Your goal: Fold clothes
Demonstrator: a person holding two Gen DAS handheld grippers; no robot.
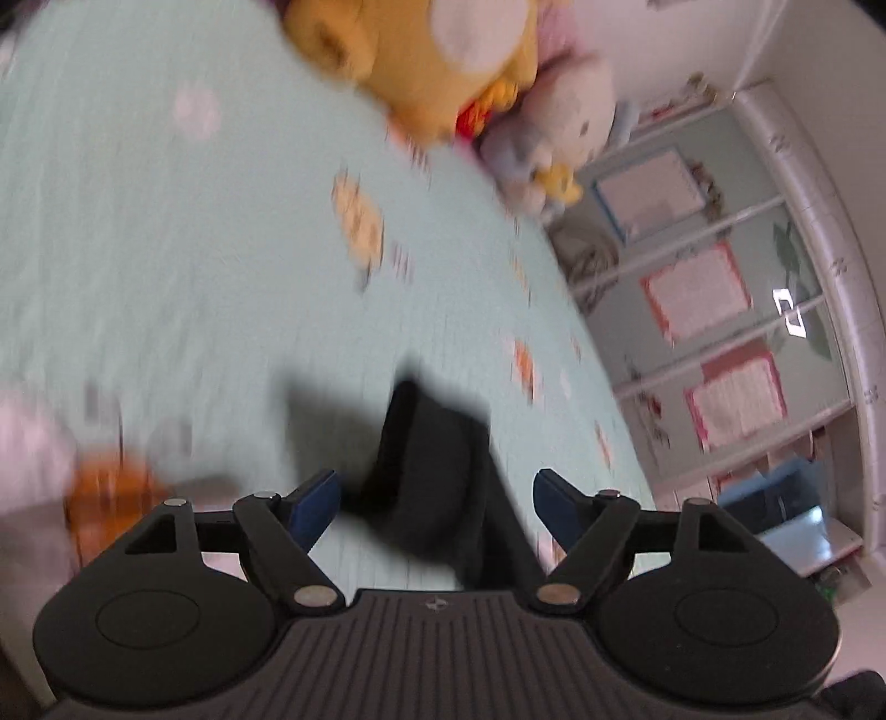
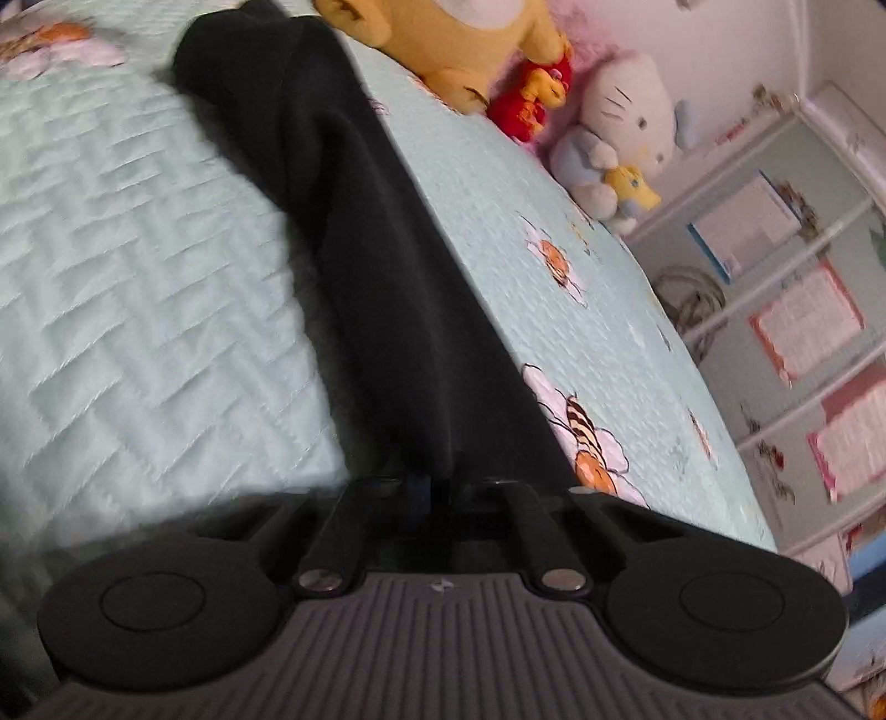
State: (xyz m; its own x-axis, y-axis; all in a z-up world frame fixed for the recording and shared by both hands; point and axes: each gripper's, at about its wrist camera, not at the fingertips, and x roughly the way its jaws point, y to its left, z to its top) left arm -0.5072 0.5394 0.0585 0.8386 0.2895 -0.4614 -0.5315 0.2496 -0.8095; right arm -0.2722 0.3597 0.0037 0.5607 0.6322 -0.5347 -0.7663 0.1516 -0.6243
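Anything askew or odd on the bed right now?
The black garment isn't flat: it runs as a bunched, creased strip across the quilt from the shut right hand-held gripper. In the left view it's a blurred dark lump between open fingers. No damage visible.

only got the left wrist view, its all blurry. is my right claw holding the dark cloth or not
Observer: Yes. The right claw is shut on the black garment.
Operator: where does the cloth run from there
Observer: It stretches away from the claw across the quilted bedspread, toward the yellow plush toy.
Operator: and what's the pale blob next to that toy
Observer: A white cat plush, sitting at the bed's far edge beside a small red toy.
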